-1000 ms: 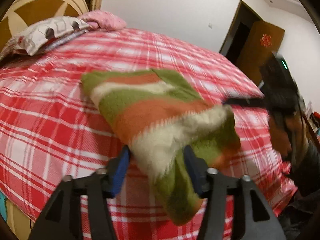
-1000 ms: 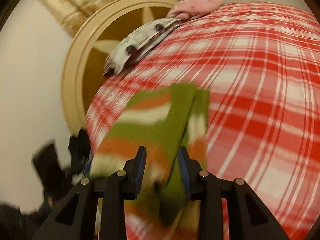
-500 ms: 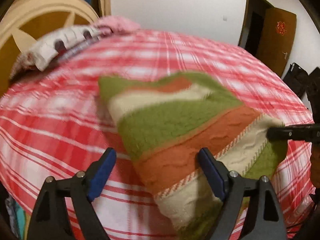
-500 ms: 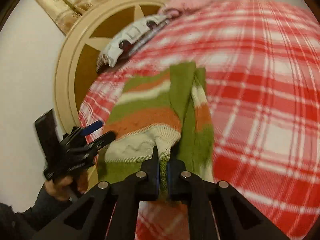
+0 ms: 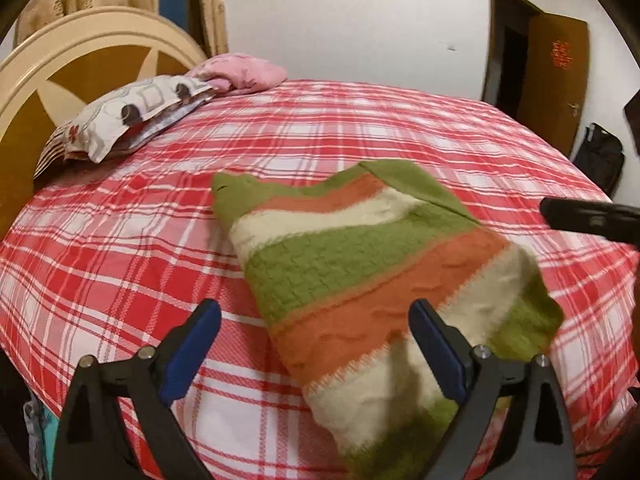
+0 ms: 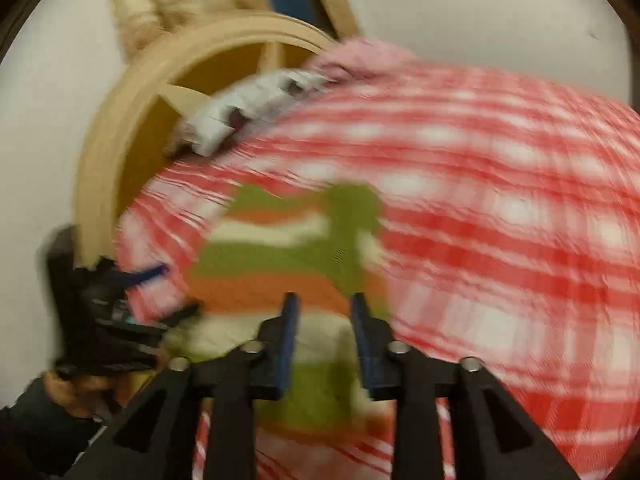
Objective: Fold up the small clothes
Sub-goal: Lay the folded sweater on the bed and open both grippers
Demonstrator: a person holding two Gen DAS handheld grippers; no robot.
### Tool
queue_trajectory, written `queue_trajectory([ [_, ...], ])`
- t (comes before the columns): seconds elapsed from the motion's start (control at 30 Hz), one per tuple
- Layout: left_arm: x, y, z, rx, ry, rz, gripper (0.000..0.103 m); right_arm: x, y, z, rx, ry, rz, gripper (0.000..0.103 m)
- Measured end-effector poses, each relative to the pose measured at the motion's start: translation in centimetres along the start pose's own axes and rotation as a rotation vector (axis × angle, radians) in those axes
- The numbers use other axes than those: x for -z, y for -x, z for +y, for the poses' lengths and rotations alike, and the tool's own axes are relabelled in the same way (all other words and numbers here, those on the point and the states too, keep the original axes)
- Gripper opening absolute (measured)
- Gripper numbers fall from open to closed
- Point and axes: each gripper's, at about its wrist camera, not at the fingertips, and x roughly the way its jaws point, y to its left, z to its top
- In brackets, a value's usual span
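I have the striped sweater [image 5: 380, 276] lying folded on the red plaid bedspread [image 5: 120, 248], near the bed's close edge, with its green hem corner drooping toward the side where I stand. My left gripper [image 5: 316, 344] has just been opening and now stands spread wide, 1 blue pad over bare bedspread and the other over the sweater's cream and orange bands; neither presses the knit, so I read this as a release after laying the fold down. My right gripper [image 6: 324, 320] has also just been opening; its 2 pads are parted with a gap between them and hover over the sweater's near end in a blurred view, with no cloth pinched that I can make out. I judge both let go so the garment settles flat instead of dragging back with me. In the right wrist view my left hand [image 6: 76, 392] and its tool sit just beside the sweater's left edge. For room, the far half of the bedspread is open; the patterned pillow [image 5: 132, 120] and pink cloth [image 5: 244, 72] lie well apart by the headboard [image 5: 80, 52]. The tight side is the near edge, where a careless pull could slide the sweater off.
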Motion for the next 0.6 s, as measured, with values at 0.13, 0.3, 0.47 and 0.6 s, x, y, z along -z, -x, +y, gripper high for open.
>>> queue_trajectory([
  [0.13, 0.1, -2.6, 0.6, -0.011, 0.028, 0.071, 0.101, -0.7, -4.3, 2.2, -0.086, 0.094, 0.074, 0.043],
  [0.3, 0.4, -2.9, 0.5, 0.006, 0.057, 0.082, 0.103, 0.8, -8.5, -2.5, 0.027, 0.0, 0.151, 0.042],
  [0.47, 0.1, -1.8, 0.0, 0.008, 0.053, 0.096, 0.103, 0.6, -7.8, -2.2, 0.075, 0.011, 0.161, 0.043],
  [0.6, 0.1, 1.5, -0.9, 0.026, 0.015, 0.05, 0.103, 1.0, -4.0, -1.6, 0.138, -0.018, 0.098, 0.043],
])
